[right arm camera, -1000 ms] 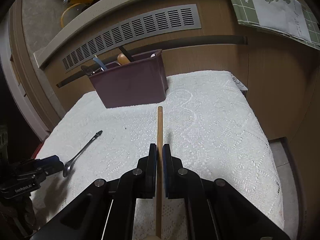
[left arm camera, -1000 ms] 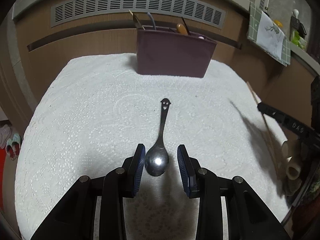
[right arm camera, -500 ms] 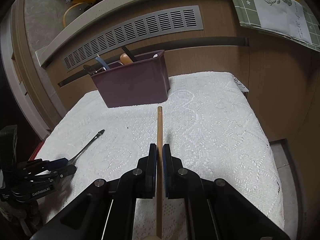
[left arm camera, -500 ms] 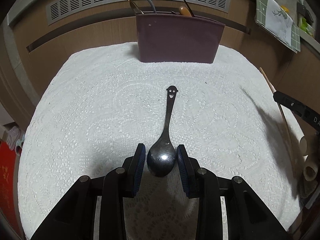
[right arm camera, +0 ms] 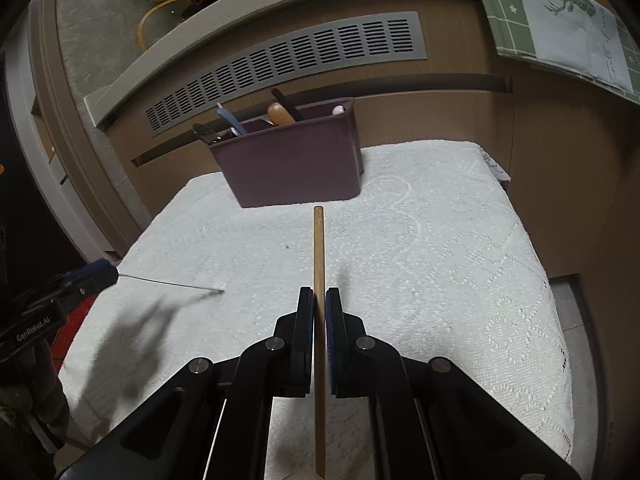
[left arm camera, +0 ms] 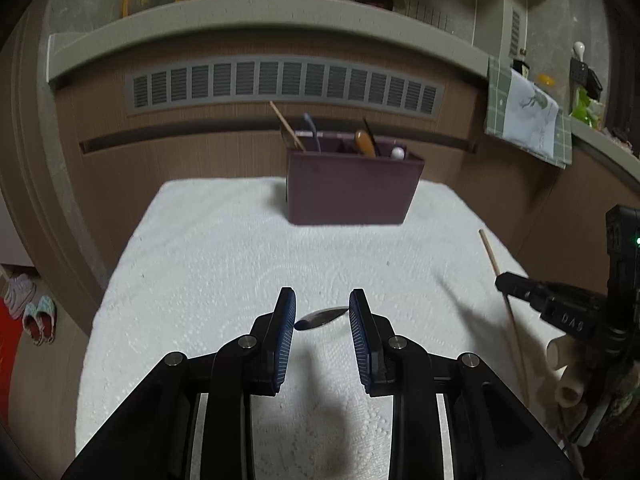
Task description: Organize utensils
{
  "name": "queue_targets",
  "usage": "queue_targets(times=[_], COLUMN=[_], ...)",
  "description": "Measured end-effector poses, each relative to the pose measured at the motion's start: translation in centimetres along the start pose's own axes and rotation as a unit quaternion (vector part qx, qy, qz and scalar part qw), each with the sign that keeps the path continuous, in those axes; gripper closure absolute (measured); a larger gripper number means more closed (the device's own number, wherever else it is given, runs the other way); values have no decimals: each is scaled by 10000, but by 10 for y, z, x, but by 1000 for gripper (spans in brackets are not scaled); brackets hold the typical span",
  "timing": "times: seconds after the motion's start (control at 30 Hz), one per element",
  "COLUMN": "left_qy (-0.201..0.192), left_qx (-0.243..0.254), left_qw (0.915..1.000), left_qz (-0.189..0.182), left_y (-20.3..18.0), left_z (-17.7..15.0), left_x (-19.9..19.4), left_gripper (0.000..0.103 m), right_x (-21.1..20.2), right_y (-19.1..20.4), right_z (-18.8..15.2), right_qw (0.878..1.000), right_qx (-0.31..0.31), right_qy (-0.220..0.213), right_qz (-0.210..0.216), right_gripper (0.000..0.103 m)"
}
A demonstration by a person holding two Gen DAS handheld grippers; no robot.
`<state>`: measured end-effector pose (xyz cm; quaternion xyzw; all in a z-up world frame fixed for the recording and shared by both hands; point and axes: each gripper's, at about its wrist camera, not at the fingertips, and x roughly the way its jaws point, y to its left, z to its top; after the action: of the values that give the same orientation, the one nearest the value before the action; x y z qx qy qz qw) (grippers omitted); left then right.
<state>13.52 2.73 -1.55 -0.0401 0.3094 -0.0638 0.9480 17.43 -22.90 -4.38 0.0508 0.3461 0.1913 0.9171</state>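
Observation:
My left gripper [left arm camera: 322, 312] is shut on the bowl of a metal spoon [left arm camera: 322, 317], held edge-on above the white lace tablecloth [left arm camera: 224, 264]. In the right wrist view the spoon's thin handle [right arm camera: 172, 282] sticks out level from the left gripper [right arm camera: 94, 276]. My right gripper [right arm camera: 319, 304] is shut on a long wooden stick [right arm camera: 319, 248], also seen in the left wrist view [left arm camera: 494, 258]. A maroon utensil bin [left arm camera: 352, 186] holding several utensils stands at the table's far side; it also shows in the right wrist view [right arm camera: 292, 162].
A wooden cabinet with a grey vent grille [left arm camera: 284, 84] rises behind the table. A green checked cloth [left arm camera: 524, 114] hangs at the right. Slippers [left arm camera: 38, 316] lie on the floor at the left. The table edges drop off left and right.
My left gripper closed on the spoon's bowl and lifted it off the cloth; the view tilted up. The right gripper still holds the stick in the same place.

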Motion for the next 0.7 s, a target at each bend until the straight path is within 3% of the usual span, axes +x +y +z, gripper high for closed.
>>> queue_targets(times=[0.07,0.13,0.33,0.53,0.6,0.7], left_qy=[-88,-160,-211,192,549,1058], left_qx=[2,15,40,-789,-1251,-1981], left_qw=[10000,9999,9998,9964,9905,9744], left_qz=[-36,-35,31,236,130,-42], left_y=[0,0,0,37,53,68], left_z=[5,9,13,0,-11,-31], left_x=[-5,-10,-16,-4,10,34], left_gripper=[80,97,97,95,94,77], right_x=[-5,-10,-20,-13,-10,0], right_y=[6,11,20,16,15,14], right_z=[2,4,9,6,4,0], right_qw=[10000,9998,9994,9993,9992,9988], right_qx=[-87,-149,-293,-331,-339,-333], right_qy=[-41,-88,-171,34,101,255], right_qz=[11,25,-5,-182,-207,-233], right_gripper=[97,97,97,97,97,97])
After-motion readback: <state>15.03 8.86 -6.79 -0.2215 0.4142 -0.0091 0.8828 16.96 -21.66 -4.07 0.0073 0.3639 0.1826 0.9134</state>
